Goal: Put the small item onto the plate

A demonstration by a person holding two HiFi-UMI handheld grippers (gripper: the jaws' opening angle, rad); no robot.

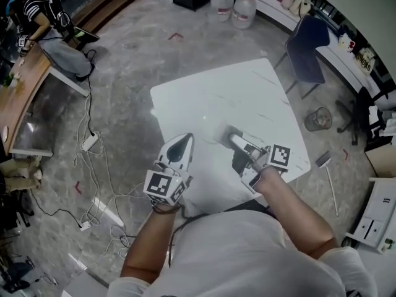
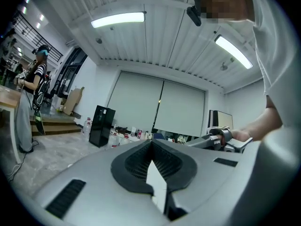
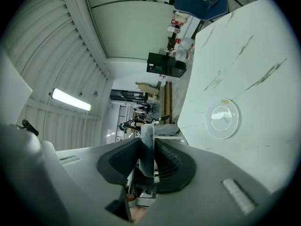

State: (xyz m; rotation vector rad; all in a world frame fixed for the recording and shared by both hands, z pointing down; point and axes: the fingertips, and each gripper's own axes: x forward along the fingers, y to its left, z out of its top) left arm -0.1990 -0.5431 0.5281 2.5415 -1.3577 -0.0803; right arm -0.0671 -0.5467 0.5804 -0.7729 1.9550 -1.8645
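Note:
My right gripper [image 1: 231,136] hovers over the near part of the white table [image 1: 247,91], shut on a small flat grey item [image 3: 146,145] that stands on edge between its pads. In the right gripper view a clear round plate [image 3: 222,119] lies on the table [image 3: 254,55] ahead of the jaws, apart from the item; it barely shows in the head view. My left gripper [image 1: 184,142] sits to the left near the table's front edge, its jaws together with nothing in them. From the left gripper view [image 2: 151,147] I see the right gripper [image 2: 220,138] in a hand.
A blue chair [image 1: 306,48] stands at the table's far right corner, and a wire bin [image 1: 318,119] is on the floor to the right. Cables and a power strip [image 1: 90,142] trail on the floor to the left. Water jugs [image 1: 242,11] stand at the back.

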